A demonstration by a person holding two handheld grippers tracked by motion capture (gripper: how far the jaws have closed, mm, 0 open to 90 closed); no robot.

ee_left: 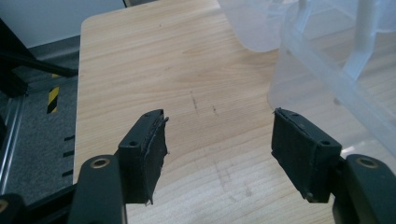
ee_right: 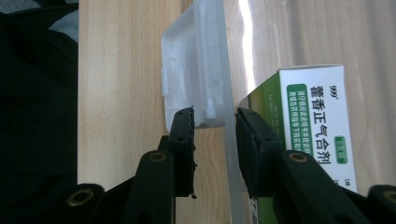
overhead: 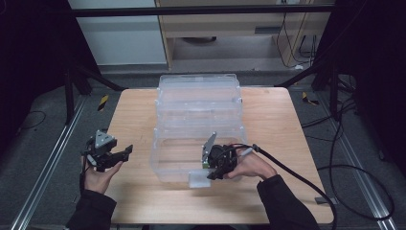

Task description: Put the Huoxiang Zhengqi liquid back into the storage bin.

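A clear plastic storage box (overhead: pixel 160 165) stands on the middle of the wooden table (overhead: pixel 139 115), with a white latch (overhead: pixel 197 179) folded out from its front wall. My right gripper (overhead: pixel 211 175) is at that wall, beside the latch. In the right gripper view its jaws (ee_right: pixel 212 113) straddle the clear wall (ee_right: pixel 229 70); the inner pad lies close to it, a gap shows at the outer pad, whose tip reaches the latch (ee_right: pixel 187 60). A green and white medicine carton (ee_right: pixel 317 121) lies inside the box. My left gripper (overhead: pixel 122 157) hovers at the table's left edge, open and empty (ee_left: pixel 219 119).
The box's clear wall (ee_left: pixel 327 70) rises to the right of the left gripper. Bare wood (ee_left: pixel 187 70) lies ahead of it. A black cable (overhead: pixel 297 175) trails from the right gripper across the table's right side. Metal rails run along the floor on both sides.
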